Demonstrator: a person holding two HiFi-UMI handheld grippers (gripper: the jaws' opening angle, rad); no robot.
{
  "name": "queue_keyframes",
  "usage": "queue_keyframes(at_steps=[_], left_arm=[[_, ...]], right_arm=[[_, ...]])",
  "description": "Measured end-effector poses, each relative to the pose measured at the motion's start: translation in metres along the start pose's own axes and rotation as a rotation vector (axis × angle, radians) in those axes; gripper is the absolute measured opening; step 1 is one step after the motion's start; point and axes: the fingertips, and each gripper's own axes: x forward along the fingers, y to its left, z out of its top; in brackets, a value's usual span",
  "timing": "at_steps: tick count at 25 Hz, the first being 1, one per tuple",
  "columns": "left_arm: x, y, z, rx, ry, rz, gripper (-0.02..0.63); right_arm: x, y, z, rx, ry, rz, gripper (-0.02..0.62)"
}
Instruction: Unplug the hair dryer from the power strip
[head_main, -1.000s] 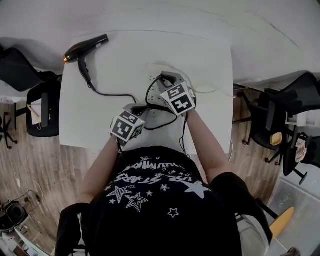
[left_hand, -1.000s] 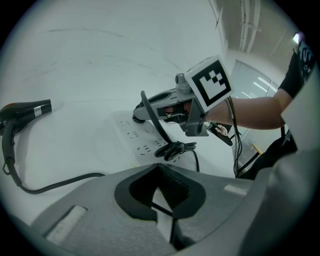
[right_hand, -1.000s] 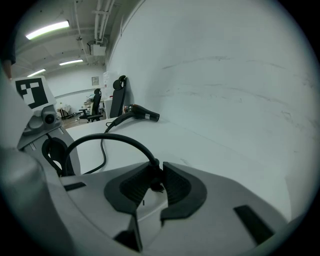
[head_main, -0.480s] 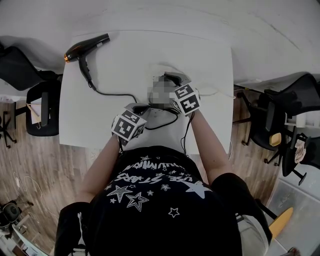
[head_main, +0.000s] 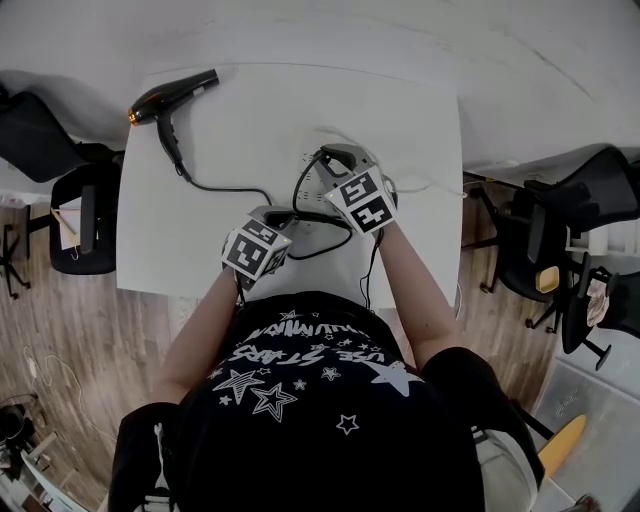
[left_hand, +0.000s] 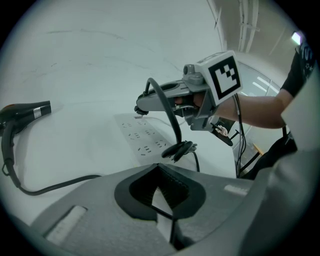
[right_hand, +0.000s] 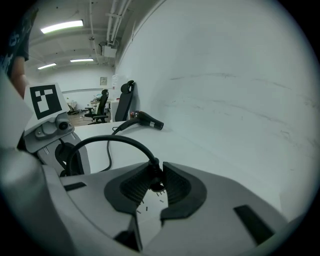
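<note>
Hair dryer (head_main: 165, 95) lies at table's (head_main: 400, 110) far-left corner, well apart from power strip (left_hand: 142, 135). Right gripper (right_hand: 157, 176) clamps plug (right_hand: 152, 166) just over it. Left gripper (left_hand: 161, 192) jaws narrow, apparently pinching power strip's near end.

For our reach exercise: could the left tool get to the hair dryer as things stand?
Probably yes. Only bare table and the dryer's own cord lie between the left tool and the hair dryer at the far left corner, though it would be a long stretch.
</note>
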Motion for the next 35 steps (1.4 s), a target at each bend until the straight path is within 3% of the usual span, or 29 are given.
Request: queue_keyframes(at_steps=[6,14,18,24,35], left_arm=[[-0.001,0.000,0.000,0.010,-0.005,0.009,0.006],[-0.003,-0.001,-0.001,-0.050,-0.066,-0.011,0.006],[-0.006,0.002,0.000,-0.028,-0.059,-0.014,0.006],[-0.029,0.012,0.008,-0.032,-0.118,-0.028,0.006],[-0.077,0.049,-0.008,-0.015,-0.141,-0.089,0.006]], right_arm=[[-0.011,-0.005,0.007,0.021,-0.040,-0.036,0.078],[-0.036,-0.001,0.017,0.048,-0.082,-0.103,0.078],[-0.050,0.000,0.021,0.070,-0.095,-0.149,0.078],[-0.070,0.002,0.026,0.126,-0.116,-0.247,0.078],[-0.086,0.028,0.048,0.199,-0.141,-0.390,0.077]])
